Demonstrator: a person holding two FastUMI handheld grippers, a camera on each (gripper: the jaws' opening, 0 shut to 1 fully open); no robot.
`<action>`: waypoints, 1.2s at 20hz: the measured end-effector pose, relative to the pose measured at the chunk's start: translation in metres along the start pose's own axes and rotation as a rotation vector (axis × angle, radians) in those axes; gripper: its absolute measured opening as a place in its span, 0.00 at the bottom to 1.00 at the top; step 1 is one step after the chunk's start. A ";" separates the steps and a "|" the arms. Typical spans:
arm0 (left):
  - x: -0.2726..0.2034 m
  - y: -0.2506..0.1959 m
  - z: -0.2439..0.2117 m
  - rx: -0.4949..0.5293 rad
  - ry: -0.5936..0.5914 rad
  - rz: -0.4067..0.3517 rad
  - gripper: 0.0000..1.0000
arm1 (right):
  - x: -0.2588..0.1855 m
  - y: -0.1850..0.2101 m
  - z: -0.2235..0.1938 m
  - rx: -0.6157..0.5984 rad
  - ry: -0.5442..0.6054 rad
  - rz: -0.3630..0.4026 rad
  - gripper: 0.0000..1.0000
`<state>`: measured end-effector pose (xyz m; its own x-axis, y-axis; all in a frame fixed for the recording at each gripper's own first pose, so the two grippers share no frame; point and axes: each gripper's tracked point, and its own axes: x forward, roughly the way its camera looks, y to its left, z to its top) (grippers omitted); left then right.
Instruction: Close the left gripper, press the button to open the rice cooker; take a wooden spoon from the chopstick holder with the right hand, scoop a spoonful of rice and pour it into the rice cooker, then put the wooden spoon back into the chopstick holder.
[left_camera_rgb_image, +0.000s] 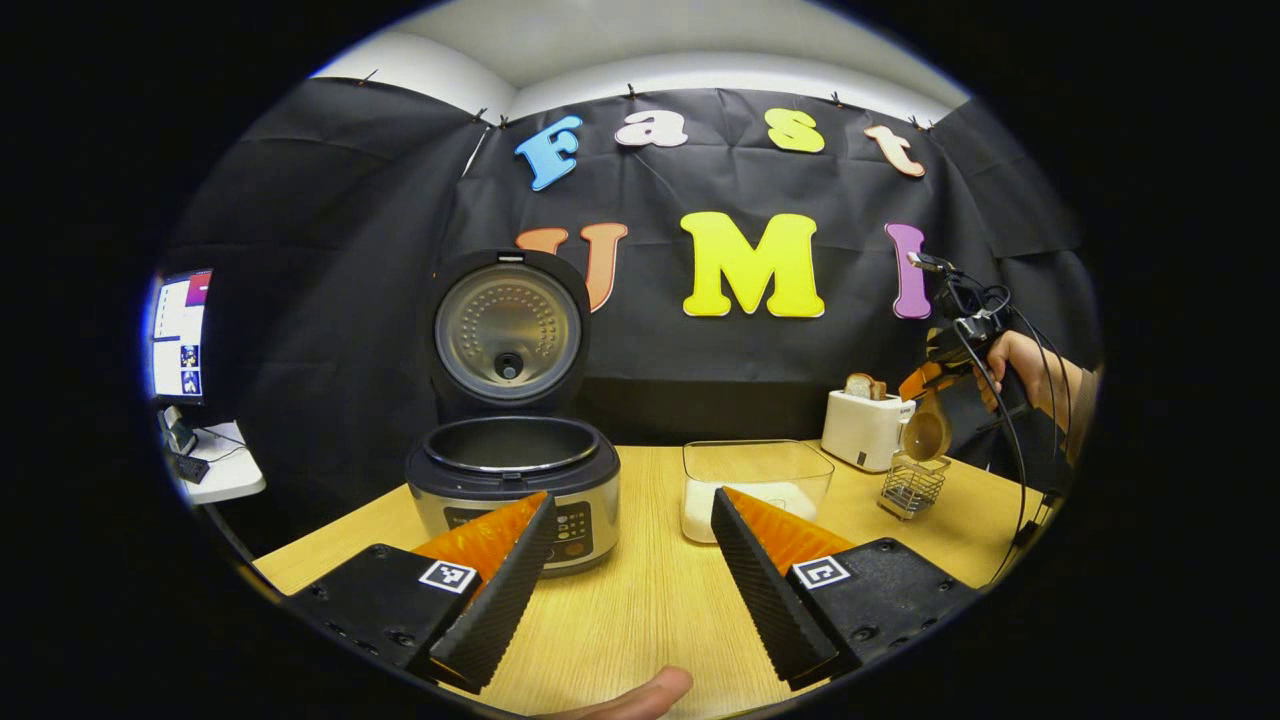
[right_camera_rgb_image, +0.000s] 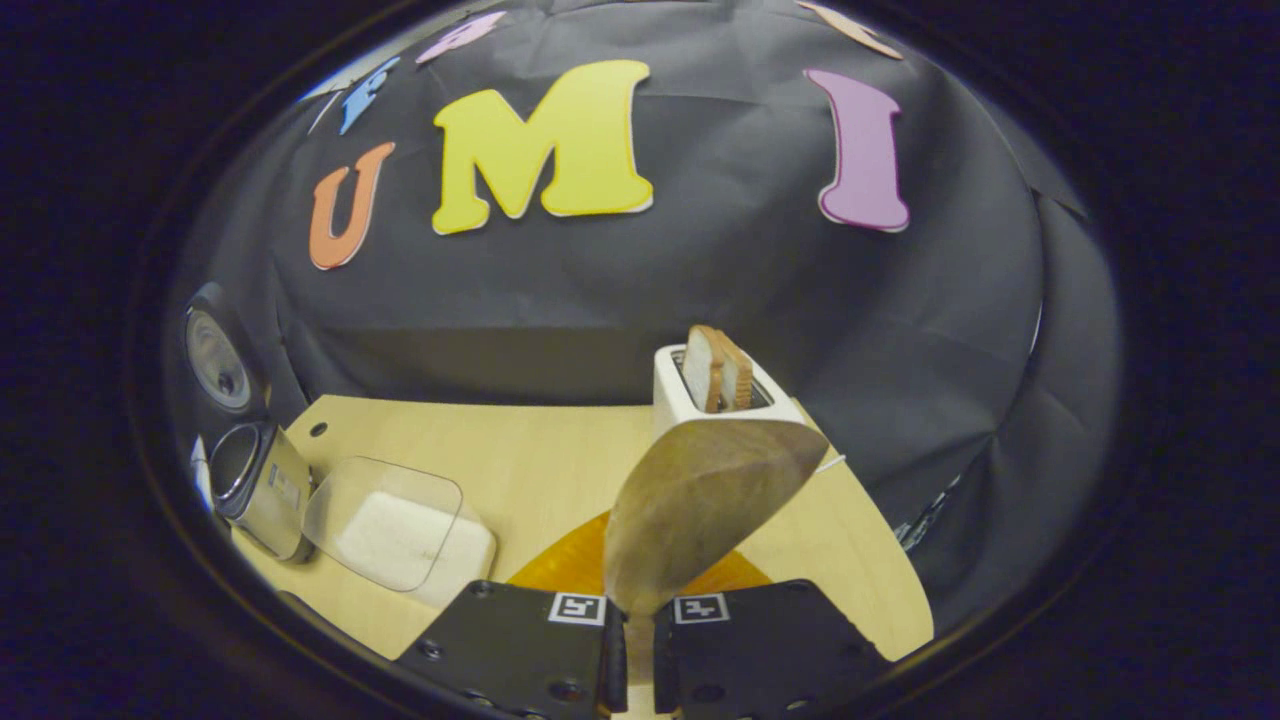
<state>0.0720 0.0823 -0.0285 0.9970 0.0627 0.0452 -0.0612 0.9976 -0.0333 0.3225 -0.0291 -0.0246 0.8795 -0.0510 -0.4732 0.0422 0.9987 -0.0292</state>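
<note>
1. left gripper view: wooden table (left_camera_rgb_image: 640, 610) carries everything; rice cooker (left_camera_rgb_image: 513, 490) sits left of centre, lid (left_camera_rgb_image: 508, 333) standing upright and open, inner pot visible.
2. clear container of rice (left_camera_rgb_image: 757, 487) just right of the cooker; white toaster (left_camera_rgb_image: 866, 428) with bread slices behind it, further right.
3. left gripper (left_camera_rgb_image: 632, 560) low over the table in front of the cooker, fingers spread wide, nothing between them.
4. wire chopstick holder (left_camera_rgb_image: 911, 484) beside the toaster.
5. right gripper (left_camera_rgb_image: 935, 375) held by a hand above the holder, clamped on the wooden spoon (left_camera_rgb_image: 925, 432).
6. right gripper view: both fingers pinch the spoon handle; spoon bowl (right_camera_rgb_image: 700, 510) points up toward the toaster (right_camera_rgb_image: 715, 400).
</note>
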 end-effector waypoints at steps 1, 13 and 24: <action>-0.002 0.005 0.003 0.001 -0.010 0.007 0.98 | -0.005 0.015 0.006 -0.017 -0.013 0.012 0.10; -0.005 0.031 0.010 -0.039 -0.018 0.019 0.98 | 0.039 0.217 0.016 -0.193 -0.142 0.109 0.10; -0.010 0.063 0.015 -0.113 -0.040 0.034 0.98 | 0.091 0.234 -0.045 -0.547 -0.109 -0.030 0.10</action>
<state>0.0576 0.1448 -0.0160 0.9916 0.0998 0.0817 -0.0870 0.9851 -0.1481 0.3913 0.1995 -0.1147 0.9269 -0.0499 -0.3719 -0.1583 0.8466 -0.5082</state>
